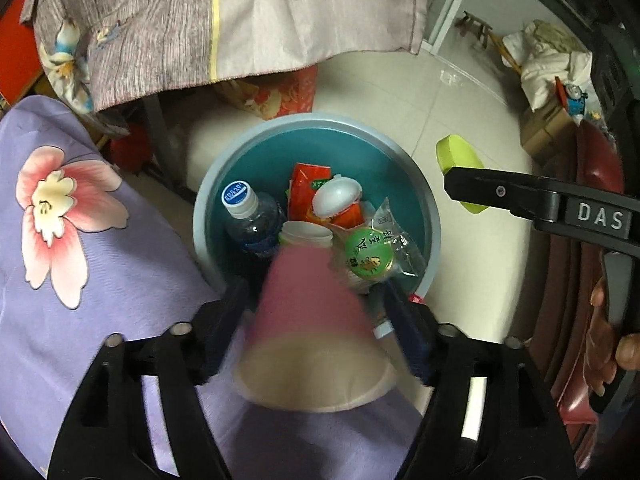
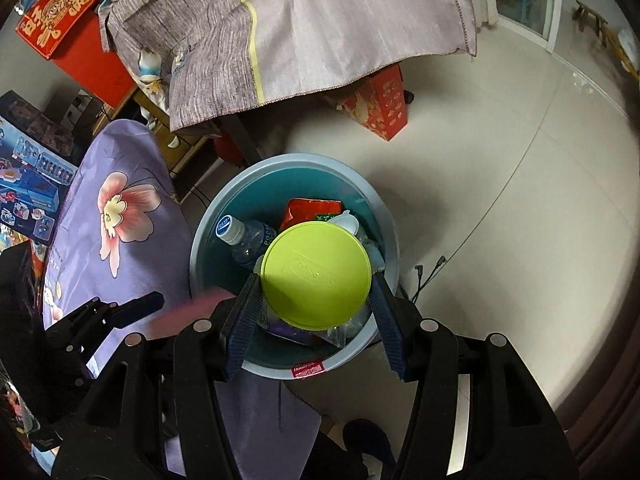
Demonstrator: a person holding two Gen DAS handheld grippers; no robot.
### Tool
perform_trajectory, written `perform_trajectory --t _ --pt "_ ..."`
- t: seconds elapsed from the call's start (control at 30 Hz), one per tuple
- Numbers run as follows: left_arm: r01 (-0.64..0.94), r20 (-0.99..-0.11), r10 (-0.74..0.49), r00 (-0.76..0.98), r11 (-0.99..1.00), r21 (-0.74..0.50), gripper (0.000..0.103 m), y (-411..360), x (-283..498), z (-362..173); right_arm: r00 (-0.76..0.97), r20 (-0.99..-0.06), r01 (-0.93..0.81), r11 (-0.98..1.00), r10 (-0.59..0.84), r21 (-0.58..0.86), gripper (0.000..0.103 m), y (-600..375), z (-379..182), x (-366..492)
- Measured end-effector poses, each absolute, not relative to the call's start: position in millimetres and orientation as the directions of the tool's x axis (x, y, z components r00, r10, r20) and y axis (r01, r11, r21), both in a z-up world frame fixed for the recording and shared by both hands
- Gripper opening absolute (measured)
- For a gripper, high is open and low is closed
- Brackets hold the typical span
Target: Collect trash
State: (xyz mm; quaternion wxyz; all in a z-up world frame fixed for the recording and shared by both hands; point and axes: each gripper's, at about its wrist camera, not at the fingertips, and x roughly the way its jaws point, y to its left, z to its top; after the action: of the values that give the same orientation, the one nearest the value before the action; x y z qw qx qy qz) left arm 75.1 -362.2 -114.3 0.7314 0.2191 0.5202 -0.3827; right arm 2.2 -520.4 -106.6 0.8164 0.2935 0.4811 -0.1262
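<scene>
A teal bin (image 1: 224,184) with a pale blue rim stands on the floor below both grippers. Inside lie a water bottle (image 1: 248,216), a red wrapper (image 1: 304,184), a white plastic shell (image 1: 336,196) and a green-labelled packet (image 1: 368,256). A blurred pink paper cup (image 1: 312,320) hangs mouth-up between the fingers of my left gripper (image 1: 316,320), with a gap on each side, so the gripper is open. My right gripper (image 2: 316,312) is shut on a lime-green round lid (image 2: 316,274) over the bin (image 2: 384,216).
A purple flowered cloth (image 1: 80,280) covers a surface left of the bin. A grey-pink cloth (image 1: 240,20) hangs over a table behind it, with a red box (image 2: 380,108) underneath. Pale floor tiles (image 2: 500,180) stretch to the right. A person's hand (image 1: 608,340) holds the right gripper.
</scene>
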Motion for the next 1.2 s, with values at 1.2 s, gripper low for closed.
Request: perform_trajectory --t 1.2 --pt "0.708 -0.902 -0.359 0.242 0.7 -0.088 0.097 -295.2 78.7 -83.0 0.506 -0.857 0.438 0.829 0.092 0.347 0.091 -473.2 -78.9 8.2"
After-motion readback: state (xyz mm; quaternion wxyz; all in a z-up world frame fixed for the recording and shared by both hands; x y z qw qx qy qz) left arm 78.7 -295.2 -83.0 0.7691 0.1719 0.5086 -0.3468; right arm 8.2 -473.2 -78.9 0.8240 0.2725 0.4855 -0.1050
